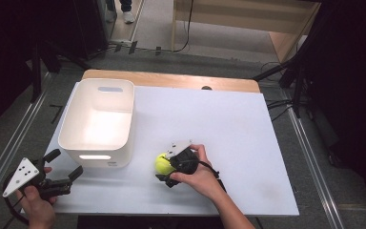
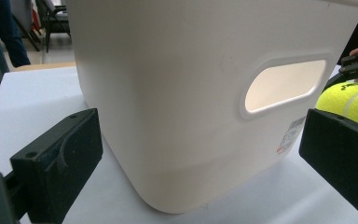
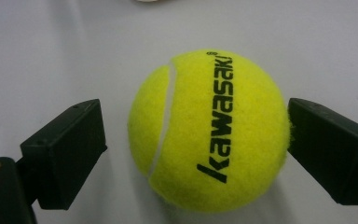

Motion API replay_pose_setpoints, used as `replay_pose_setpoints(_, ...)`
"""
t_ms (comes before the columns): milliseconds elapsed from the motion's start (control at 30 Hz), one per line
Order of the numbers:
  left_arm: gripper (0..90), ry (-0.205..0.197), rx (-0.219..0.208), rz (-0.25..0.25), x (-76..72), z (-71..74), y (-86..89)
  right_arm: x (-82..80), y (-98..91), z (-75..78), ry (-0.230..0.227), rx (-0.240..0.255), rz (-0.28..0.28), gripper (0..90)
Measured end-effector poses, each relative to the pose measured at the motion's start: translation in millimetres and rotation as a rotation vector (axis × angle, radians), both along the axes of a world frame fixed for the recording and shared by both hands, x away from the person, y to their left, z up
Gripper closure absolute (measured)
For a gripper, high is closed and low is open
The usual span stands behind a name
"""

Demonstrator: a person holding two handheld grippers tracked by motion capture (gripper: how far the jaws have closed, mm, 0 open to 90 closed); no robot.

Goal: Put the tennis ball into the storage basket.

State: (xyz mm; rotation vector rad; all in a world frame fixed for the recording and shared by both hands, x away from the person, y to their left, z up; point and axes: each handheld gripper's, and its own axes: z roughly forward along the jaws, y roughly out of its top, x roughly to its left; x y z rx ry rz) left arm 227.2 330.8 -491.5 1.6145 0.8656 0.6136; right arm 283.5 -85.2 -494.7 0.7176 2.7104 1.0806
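From the high view, we see the tennis ball (image 1: 162, 163) on the white worktop (image 1: 228, 129) near its front edge, just right of the white bin (image 1: 97, 125) that stands at the left side. Our right gripper (image 1: 164, 168) reaches the ball from the right, with jaws on either side of it, so the right hand is plainly the nearer one; our left gripper (image 1: 69, 164) hovers off the front left corner, jaws apart and holding nothing. In the left gripper view, we look between the spread jaws at the bin's near wall with its handle slot, and the ball (image 2: 349, 103) peeks out past the bin's right corner, with the other gripper above it. In the right gripper view, the ball (image 3: 209, 130) sits on the worktop squarely between our jaws, being round, with no long axis to line up. The right-hand jaw seems to touch or nearly touch its felt, while a clear gap remains at the left-hand jaw, so the jaws are apart and not yet clamped. We judge that closing the jaws squarely is what the next move calls for.
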Motion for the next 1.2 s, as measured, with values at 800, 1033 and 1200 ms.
replay_pose_setpoints(800, 0.0, 0.002, 0.0, 0.001, 0.2, 0.0, -0.1, 4.4, 2.8, -1.2, 0.035, 0.014, -0.057, 22.6)
replay_pose_setpoints(1033, 0.0, 0.002, 0.0, 0.0, 0.2, 0.0, 0.0, 4.9, 6.0, -2.0, 0.04, 0.012, -0.056, 23.6)
replay_pose_setpoints(1200, 0.0, 0.002, -0.001, 0.0, 0.3, -0.1, 0.0, 5.8, 5.4, -1.2, 0.048, 0.015, -0.056, 24.1)
